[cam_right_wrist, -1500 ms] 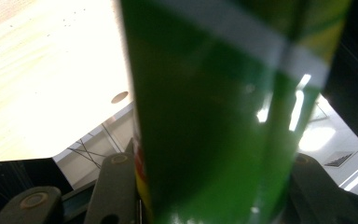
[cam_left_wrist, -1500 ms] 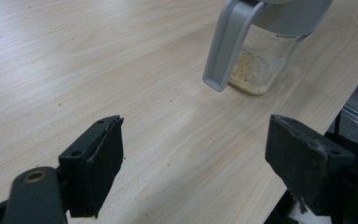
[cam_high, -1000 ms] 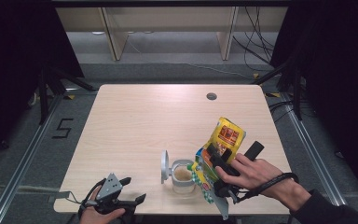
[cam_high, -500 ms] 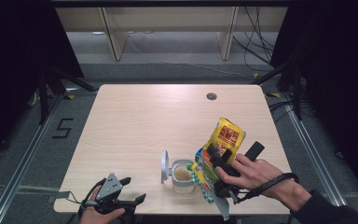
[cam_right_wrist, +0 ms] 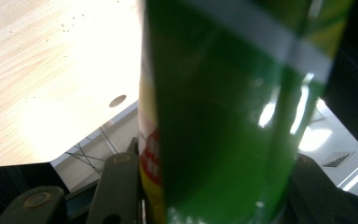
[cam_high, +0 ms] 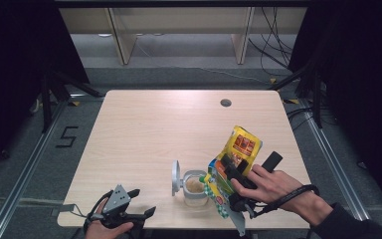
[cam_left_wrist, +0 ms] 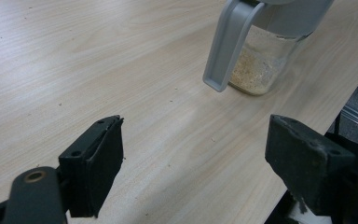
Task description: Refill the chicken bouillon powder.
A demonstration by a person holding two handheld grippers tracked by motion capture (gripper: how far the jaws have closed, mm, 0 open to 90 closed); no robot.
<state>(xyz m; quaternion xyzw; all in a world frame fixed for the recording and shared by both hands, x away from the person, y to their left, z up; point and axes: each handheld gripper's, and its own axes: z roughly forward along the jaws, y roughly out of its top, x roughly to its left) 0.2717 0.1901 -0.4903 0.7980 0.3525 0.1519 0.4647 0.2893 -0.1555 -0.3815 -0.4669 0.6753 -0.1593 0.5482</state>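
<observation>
A clear jar [cam_high: 195, 187] stands near the table's [cam_high: 179, 124] front edge, its grey flip lid [cam_high: 176, 177] swung open and standing up at its left side. A low layer of pale tan powder [cam_left_wrist: 251, 74] lies in the jar's bottom. Just right of the jar a yellow and green bag [cam_high: 231, 164] is tilted, its lower end at the jar's rim. The right gripper [cam_high: 238, 191] is clenched on the bag, jaws about half apart with the bag pressed between them. The left gripper [cam_high: 129, 206] rests at the table's front left corner, well apart from the jar, its jaws spread wide with nothing between them
</observation>
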